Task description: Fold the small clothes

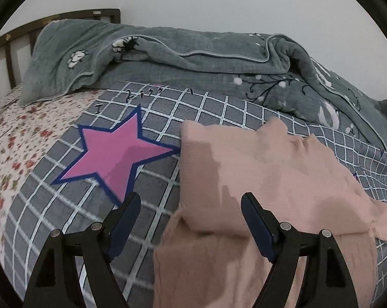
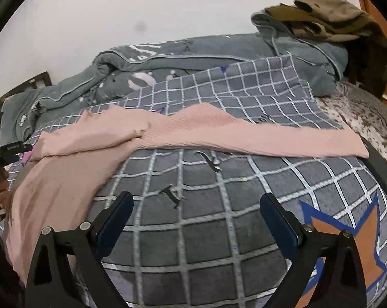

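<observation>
Fingers (image 1: 131,205) of both grippers spread, empty; pink garment (image 2: 193,131) sleeve (right view only), pink star (image 1: 111,151) left.

The pink garment (image 1: 257,179) runs off the lower edge of the left wrist view; its lower-left part blurs in the right wrist view; the orange star (image 2: 347,254) is cut at lower right.

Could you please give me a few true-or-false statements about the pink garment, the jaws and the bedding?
1. The left gripper has its jaws shut on the garment. False: they stand open, gripping nothing.
2. A pink star lies left of the garment in the left wrist view. True.
3. The right gripper hovers open over the checked blanket. True.
4. One sleeve lies stretched out across the blanket. True.
5. The garment is green. False: it is pink.
</observation>
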Available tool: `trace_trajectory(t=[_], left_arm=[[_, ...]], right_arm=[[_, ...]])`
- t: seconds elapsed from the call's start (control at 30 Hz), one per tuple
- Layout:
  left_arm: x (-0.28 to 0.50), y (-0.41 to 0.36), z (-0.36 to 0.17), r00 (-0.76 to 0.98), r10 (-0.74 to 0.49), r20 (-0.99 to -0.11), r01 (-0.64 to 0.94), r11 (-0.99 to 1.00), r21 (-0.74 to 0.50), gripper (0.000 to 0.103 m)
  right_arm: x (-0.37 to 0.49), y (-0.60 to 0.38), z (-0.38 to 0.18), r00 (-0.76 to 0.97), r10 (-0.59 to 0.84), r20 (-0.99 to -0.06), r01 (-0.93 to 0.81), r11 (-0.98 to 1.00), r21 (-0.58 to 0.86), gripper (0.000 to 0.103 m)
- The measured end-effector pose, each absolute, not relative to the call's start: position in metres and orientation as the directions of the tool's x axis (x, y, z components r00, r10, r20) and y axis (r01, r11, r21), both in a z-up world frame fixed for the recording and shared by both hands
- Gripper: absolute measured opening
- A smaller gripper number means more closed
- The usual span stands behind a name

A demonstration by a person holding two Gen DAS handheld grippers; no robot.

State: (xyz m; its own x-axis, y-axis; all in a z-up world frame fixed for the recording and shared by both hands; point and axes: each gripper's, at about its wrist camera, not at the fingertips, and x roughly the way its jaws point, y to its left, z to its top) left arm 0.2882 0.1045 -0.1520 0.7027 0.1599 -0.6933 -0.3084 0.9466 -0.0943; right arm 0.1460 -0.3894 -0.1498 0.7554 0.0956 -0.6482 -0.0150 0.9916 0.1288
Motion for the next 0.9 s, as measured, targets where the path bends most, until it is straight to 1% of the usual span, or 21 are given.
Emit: trace_trajectory(t=[0.1,0.13,0.17,0.2,0.23,0.27,0.33,0.4,0.47,0.5,0.57,0.6,0.67,0.7,0.77,0.87,0.9], left_arm=[[0.309,0.115,-0.161,0.688,0.14,-0.712,-0.314,0.942,-0.118,0.078],[0.319,0.119,-0.167,0.669,0.134,-0.731,-0.324,0.938,-0.125,0.071],[0.324,0.122,-0.17,0.658,0.129,-0.742,-0.33,0.935,-0.13,0.059],[0.331,0.125,-0.177,0.643,0.11,-0.758,-0.332,0.932,-0.147,0.051],[0.336,0.128,-0.182,0.639,0.064,-0.766,-0.311,0.933,-0.182,0.025],[0.338,0.128,-0.183,0.649,0.032,-0.76,-0.285,0.937,-0.203,0.014],[0.331,0.13,-0.171,0.683,0.113,-0.722,-0.322,0.934,-0.158,0.013],[0.327,0.135,-0.168,0.701,0.114,-0.704,-0.325,0.93,-0.173,0.013],[0.329,0.133,-0.175,0.676,0.081,-0.733,-0.308,0.934,-0.18,0.015],[0.329,0.129,-0.178,0.664,0.089,-0.742,-0.297,0.943,-0.152,0.017],[0.327,0.117,-0.177,0.663,0.127,-0.738,-0.265,0.962,-0.073,0.03],[0.325,0.112,-0.176,0.666,0.135,-0.734,-0.248,0.968,-0.047,0.034],[0.321,0.105,-0.177,0.674,0.154,-0.722,-0.233,0.972,-0.01,0.071],[0.318,0.103,-0.178,0.681,0.17,-0.713,-0.238,0.971,0.004,0.073],[0.315,0.1,-0.181,0.678,0.191,-0.71,-0.243,0.97,0.029,0.073],[0.313,0.095,-0.183,0.68,0.22,-0.7,-0.252,0.966,0.058,0.073],[0.313,0.094,-0.183,0.681,0.231,-0.695,-0.254,0.965,0.072,0.073]], right_arm=[[0.143,-0.381,-0.146,0.753,0.094,-0.651,-0.03,0.994,0.108,0.098],[0.142,-0.378,-0.145,0.756,0.088,-0.649,-0.033,0.995,0.097,0.098],[0.141,-0.376,-0.143,0.758,0.079,-0.648,-0.029,0.996,0.087,0.098],[0.14,-0.374,-0.142,0.759,0.069,-0.647,-0.023,0.997,0.078,0.098],[0.14,-0.373,-0.141,0.76,0.065,-0.646,-0.02,0.997,0.076,0.098],[0.139,-0.372,-0.14,0.762,0.063,-0.645,-0.019,0.997,0.076,0.098],[0.139,-0.371,-0.139,0.761,0.052,-0.646,-0.007,0.997,0.072,0.098],[0.138,-0.375,-0.137,0.76,0.046,-0.648,0.008,0.997,0.08,0.097],[0.138,-0.381,-0.134,0.761,0.043,-0.647,0.019,0.996,0.088,0.097],[0.138,-0.387,-0.133,0.763,0.037,-0.646,0.03,0.995,0.092,0.097],[0.14,-0.399,-0.129,0.76,0.033,-0.65,0.047,0.993,0.105,0.097],[0.141,-0.407,-0.127,0.757,0.03,-0.653,0.057,0.992,0.112,0.097],[0.145,-0.426,-0.123,0.75,0.017,-0.661,0.085,0.989,0.122,0.097],[0.147,-0.436,-0.12,0.747,0.003,-0.665,0.101,0.988,0.119,0.097],[0.15,-0.453,-0.117,0.745,-0.023,-0.667,0.127,0.986,0.108,0.097],[0.155,-0.483,-0.118,0.737,-0.054,-0.673,0.174,0.978,0.112,0.094],[0.157,-0.49,-0.119,0.734,-0.055,-0.677,0.182,0.976,0.119,0.091]])
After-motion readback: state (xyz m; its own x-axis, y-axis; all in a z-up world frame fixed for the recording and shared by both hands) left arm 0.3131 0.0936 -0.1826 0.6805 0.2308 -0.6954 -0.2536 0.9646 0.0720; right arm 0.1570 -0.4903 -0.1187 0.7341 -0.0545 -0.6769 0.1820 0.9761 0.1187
